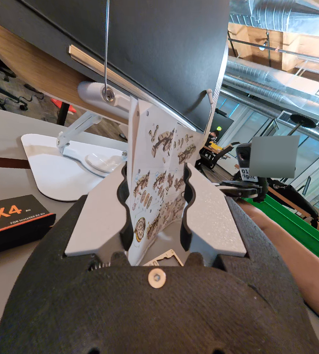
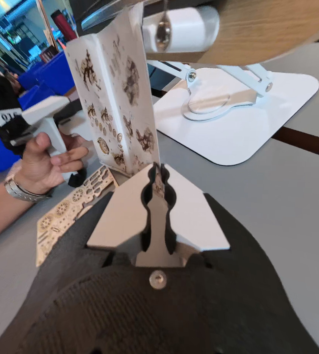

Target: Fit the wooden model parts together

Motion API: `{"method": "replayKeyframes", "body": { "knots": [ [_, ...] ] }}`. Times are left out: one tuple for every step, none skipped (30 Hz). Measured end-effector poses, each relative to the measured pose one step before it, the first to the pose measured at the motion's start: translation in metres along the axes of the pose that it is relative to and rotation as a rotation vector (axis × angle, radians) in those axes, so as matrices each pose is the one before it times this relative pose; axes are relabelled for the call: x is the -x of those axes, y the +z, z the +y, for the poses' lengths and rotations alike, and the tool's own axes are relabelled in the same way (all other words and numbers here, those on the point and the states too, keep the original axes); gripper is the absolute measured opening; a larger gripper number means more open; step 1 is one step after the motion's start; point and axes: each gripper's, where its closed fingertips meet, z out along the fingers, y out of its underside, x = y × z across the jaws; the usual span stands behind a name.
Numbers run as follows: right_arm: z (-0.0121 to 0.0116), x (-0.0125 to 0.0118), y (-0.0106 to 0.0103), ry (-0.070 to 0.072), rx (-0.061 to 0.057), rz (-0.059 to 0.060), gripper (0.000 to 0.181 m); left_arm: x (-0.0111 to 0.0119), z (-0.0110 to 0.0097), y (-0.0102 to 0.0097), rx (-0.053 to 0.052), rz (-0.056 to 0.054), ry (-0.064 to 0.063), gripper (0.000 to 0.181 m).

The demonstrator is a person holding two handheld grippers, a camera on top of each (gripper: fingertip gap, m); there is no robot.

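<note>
A folded white instruction sheet [image 1: 160,172] printed with brown model drawings stands upright on the grey table. My left gripper [image 1: 154,168] is open; the sheet rises between its jaws without being pinched. My right gripper [image 2: 158,166] is shut on the sheet's [image 2: 116,95] lower right edge. A laser-cut wooden parts board [image 2: 68,206] lies flat on the table left of the right gripper; a corner of it also shows under the left gripper [image 1: 166,258]. The left gripper's white fingers [image 2: 47,122], held by a hand, sit at the sheet's left side. The right gripper's body [image 1: 239,189] shows far right.
A white stand base [image 2: 231,124] with a hinged arm sits behind the sheet, carrying a dark screen [image 1: 135,47] overhead. A black box with orange print [image 1: 11,220] lies at the left. A forearm [image 1: 289,268] lies along the right; green panels [image 1: 292,220] are beyond it.
</note>
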Motion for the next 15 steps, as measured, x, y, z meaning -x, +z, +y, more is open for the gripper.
{"method": "replayKeyframes", "body": {
  "knots": [
    [0.00062,0.00094,-0.00087,-0.0331,0.0010,0.0000,0.000,-0.00003,-0.00147,-0.00099,-0.0113,0.0036,0.0012,0.057],
    [-0.00027,0.00070,-0.00115,-0.0178,-0.0016,-0.0008,0.000,0.00054,-0.00175,-0.00091,-0.0141,-0.0003,-0.0001,0.057],
    [-0.00185,-0.00211,-0.00147,-0.0087,-0.0110,0.0156,0.000,0.00072,-0.00318,-0.00143,-0.0240,-0.0027,0.0019,0.058],
    [-0.00321,-0.00403,-0.00185,-0.0058,-0.0238,0.0262,0.000,0.00138,-0.00427,-0.00203,-0.0344,-0.0091,0.0036,0.058],
    [-0.00374,-0.00348,-0.00221,-0.0021,-0.0295,0.0204,0.000,0.00171,-0.00413,-0.00244,-0.0356,-0.0115,0.0052,0.059],
    [-0.00302,-0.00010,-0.00223,0.0028,-0.0240,-0.0048,0.000,0.00133,-0.00358,-0.00235,-0.0313,-0.0093,0.0038,0.059],
    [-0.00245,0.00323,-0.00226,0.0004,-0.0196,-0.0268,0.000,0.00098,-0.00264,-0.00167,-0.0231,-0.0066,0.0021,0.059],
    [-0.00214,0.00291,-0.00232,0.0002,-0.0180,-0.0227,0.000,0.00034,-0.00195,-0.00110,-0.0143,-0.0022,0.0020,0.058],
    [-0.00114,0.00107,-0.00210,0.0073,-0.0121,-0.0104,0.000,0.00023,-0.00106,-0.00058,-0.0059,-0.0011,0.0029,0.058],
    [0.00094,0.00053,-0.00133,0.0138,0.0029,-0.0100,0.000,0.00078,0.00013,-0.00011,0.0013,-0.0042,0.0047,0.058],
    [0.00276,0.00088,-0.00066,0.0173,0.0154,-0.0149,0.000,0.00069,0.00067,0.00019,0.0032,-0.0035,0.0051,0.058],
    [0.00370,0.00049,-0.00001,0.0199,0.0218,-0.0132,0.001,0.00024,0.00040,0.00021,0.0012,-0.0010,-0.0009,0.058],
    [0.00411,-0.00014,0.00035,0.0194,0.0248,-0.0088,0.005,0.00028,0.00013,0.00002,0.0008,-0.0011,-0.0012,0.058],
    [0.00323,-0.00027,0.00034,0.0152,0.0200,-0.0072,0.009,0.00035,-0.00022,-0.00005,-0.0013,-0.0015,-0.0007,0.057],
    [0.00132,0.00000,0.00034,0.0092,0.0083,-0.0064,0.012,0.00031,-0.00030,-0.00022,-0.0027,-0.0012,-0.0019,0.057]
  ]
}}
